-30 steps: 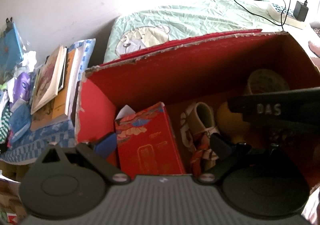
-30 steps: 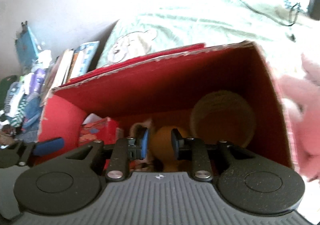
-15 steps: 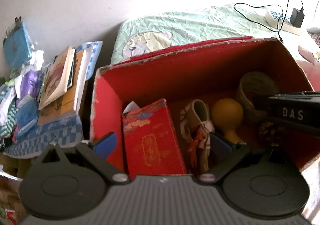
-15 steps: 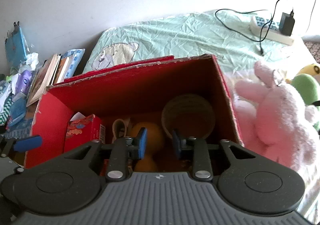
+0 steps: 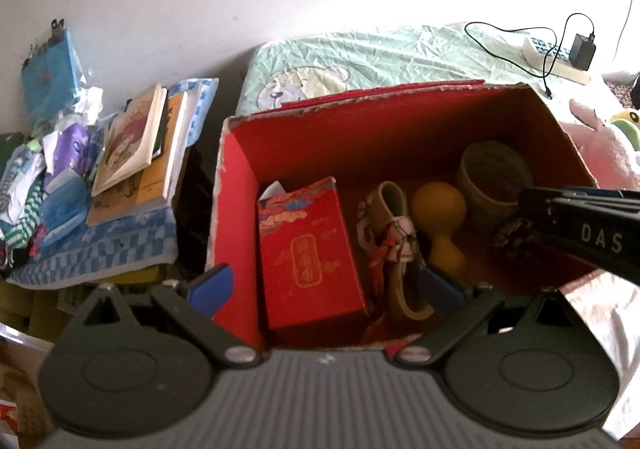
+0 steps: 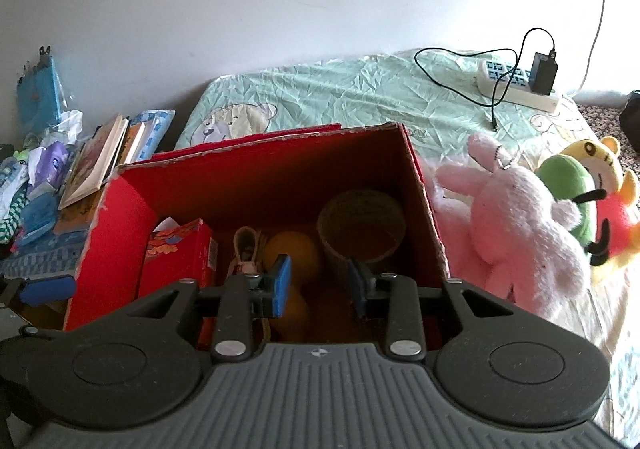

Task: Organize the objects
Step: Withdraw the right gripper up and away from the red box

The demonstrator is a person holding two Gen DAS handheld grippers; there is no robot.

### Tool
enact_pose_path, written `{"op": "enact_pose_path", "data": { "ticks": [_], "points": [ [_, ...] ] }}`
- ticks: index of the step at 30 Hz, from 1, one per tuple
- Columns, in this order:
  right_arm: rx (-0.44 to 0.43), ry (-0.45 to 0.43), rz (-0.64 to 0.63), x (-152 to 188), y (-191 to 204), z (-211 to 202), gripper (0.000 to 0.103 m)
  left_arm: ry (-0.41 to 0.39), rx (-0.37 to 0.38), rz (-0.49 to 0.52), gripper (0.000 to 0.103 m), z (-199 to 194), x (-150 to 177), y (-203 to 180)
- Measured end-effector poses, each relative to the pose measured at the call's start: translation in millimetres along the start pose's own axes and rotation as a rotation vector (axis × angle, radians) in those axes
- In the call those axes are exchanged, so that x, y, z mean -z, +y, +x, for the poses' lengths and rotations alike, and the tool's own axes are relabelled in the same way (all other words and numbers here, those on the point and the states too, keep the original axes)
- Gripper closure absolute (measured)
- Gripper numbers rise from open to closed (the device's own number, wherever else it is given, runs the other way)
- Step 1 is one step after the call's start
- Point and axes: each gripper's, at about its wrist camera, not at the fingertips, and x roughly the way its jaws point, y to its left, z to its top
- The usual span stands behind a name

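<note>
An open red cardboard box point(image 5: 236, 185) point(image 6: 120, 217) sits on the bed. Inside lie a red patterned carton point(image 5: 312, 253) point(image 6: 180, 257), a small shoe point(image 5: 392, 225) point(image 6: 246, 249), a yellow gourd-shaped toy point(image 5: 438, 217) point(image 6: 292, 249) and a woven roll point(image 5: 494, 177) point(image 6: 362, 229). My left gripper point(image 5: 324, 285) is open and empty over the box's near edge. My right gripper point(image 6: 320, 281) is open and empty above the box; it shows at the right of the left wrist view point(image 5: 584, 229). A pink plush rabbit point(image 6: 516, 209) lies right of the box.
A green and yellow plush toy point(image 6: 592, 189) lies beside the rabbit. A power strip with charger and cable point(image 6: 520, 85) lies at the bed's far end. Books point(image 5: 140, 145) and cluttered packets point(image 5: 52, 177) sit on a side surface left of the box.
Both grippers have pulled up and back from the box, so more of the bed and the plush toys shows. The right gripper's jaws have widened.
</note>
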Motion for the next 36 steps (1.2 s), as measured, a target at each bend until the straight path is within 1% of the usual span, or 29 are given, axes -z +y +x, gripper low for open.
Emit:
{"op": "enact_pose_path", "data": {
  "ticks": [4,8,11,18,26,33,36],
  "points": [
    [-0.009,-0.015,0.006,8.7,-0.3,-14.5,0.069,0.007,-0.009,0.006,0.003,-7.1,9.8,-2.8],
    [-0.002,-0.031,-0.003,18.2,0.5,-25.0,0.068,0.02,0.012,-0.002,0.003,-13.5,20.2,-5.5],
    [-0.002,-0.033,0.0,26.6,-0.8,-32.0,0.063,0.027,0.01,-0.001,0.003,-17.5,28.3,-8.0],
    [0.001,-0.041,0.005,45.1,-4.3,-48.0,0.063,0.038,0.034,-0.001,0.003,-22.4,43.2,-14.2],
    [0.018,-0.014,0.02,63.0,-12.0,-50.9,0.063,0.078,0.069,0.019,0.003,-19.6,60.1,-27.1],
    [0.029,0.023,0.033,80.6,-17.1,-49.0,0.063,0.113,0.044,0.027,0.003,-12.8,74.5,-33.0],
    [0.027,0.035,0.034,87.1,-17.6,-49.4,0.063,0.122,0.047,0.027,0.003,-11.9,79.1,-33.9]
  ]
}}
